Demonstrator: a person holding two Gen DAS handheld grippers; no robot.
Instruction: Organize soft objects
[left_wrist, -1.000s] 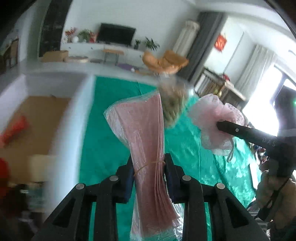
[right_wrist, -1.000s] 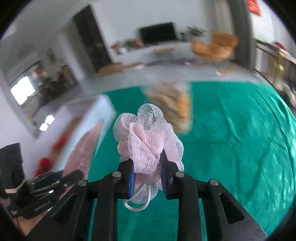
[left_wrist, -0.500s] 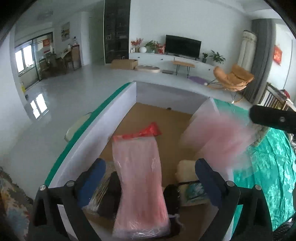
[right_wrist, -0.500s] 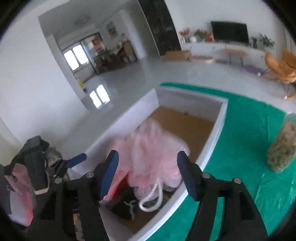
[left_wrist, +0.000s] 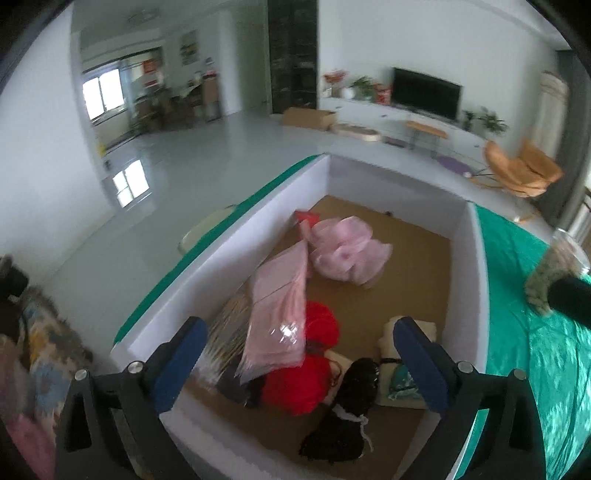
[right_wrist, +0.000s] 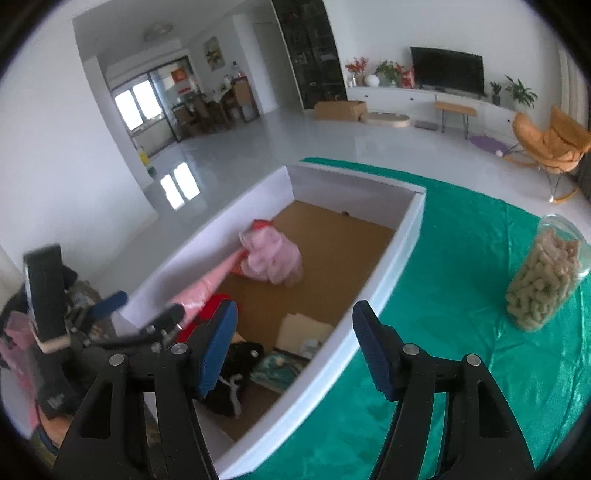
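A white box (left_wrist: 476, 266) with a brown floor stands on the green cloth; it also shows in the right wrist view (right_wrist: 402, 254). Inside lie a pink mesh bath puff (left_wrist: 347, 254) (right_wrist: 271, 254), a pink packet in clear plastic (left_wrist: 280, 314) (right_wrist: 201, 291) leaning on the left wall, a red soft item (left_wrist: 306, 373), a black one (left_wrist: 347, 402) and a cream folded one (left_wrist: 395, 347). My left gripper (left_wrist: 295, 354) is open and empty above the box's near end. My right gripper (right_wrist: 293, 343) is open and empty above the box's near right rim.
A clear jar of beige snacks (right_wrist: 543, 277) stands on the green cloth (right_wrist: 461, 332) right of the box. The other gripper's dark body (right_wrist: 110, 332) is at the right wrist view's lower left. Living room floor lies beyond the table.
Both grippers swung from the green cloth over the box and opened. The pink packet and the pink puff dropped out and now lie inside the box.
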